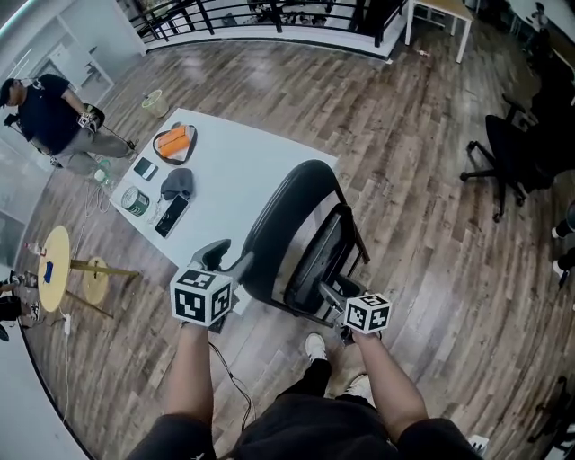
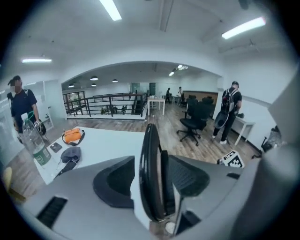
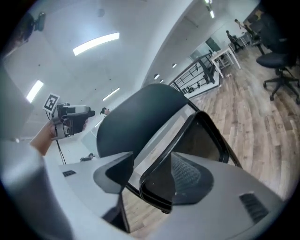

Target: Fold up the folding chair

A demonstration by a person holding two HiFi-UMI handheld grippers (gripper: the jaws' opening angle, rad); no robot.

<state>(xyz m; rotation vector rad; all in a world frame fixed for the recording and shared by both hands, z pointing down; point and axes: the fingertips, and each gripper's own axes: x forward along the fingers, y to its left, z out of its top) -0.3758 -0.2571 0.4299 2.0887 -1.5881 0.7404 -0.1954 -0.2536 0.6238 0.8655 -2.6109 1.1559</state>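
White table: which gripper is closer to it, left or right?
Left. The left gripper is at the near corner of the white table; the right gripper is beyond the folding chair, away from the table.

Left hand-held gripper [image 1: 226,254], right [image 1: 327,290], jaws apart

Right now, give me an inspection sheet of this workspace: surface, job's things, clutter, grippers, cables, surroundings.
Surface: white table, on a wood-plank floor.
Job's things: black folding chair, seat folded against its back, upright beside the table.
Clutter: on the table an orange item in a dark tray, a grey cap, a phone, a clear bottle.
Grippers: left gripper open, right gripper open; the chair's edge shows between each pair of jaws, unpressed.
Cables: dark cable on the floor, near the chair's foot.
Surroundings: office chairs, railing, standing person, round yellow side table.
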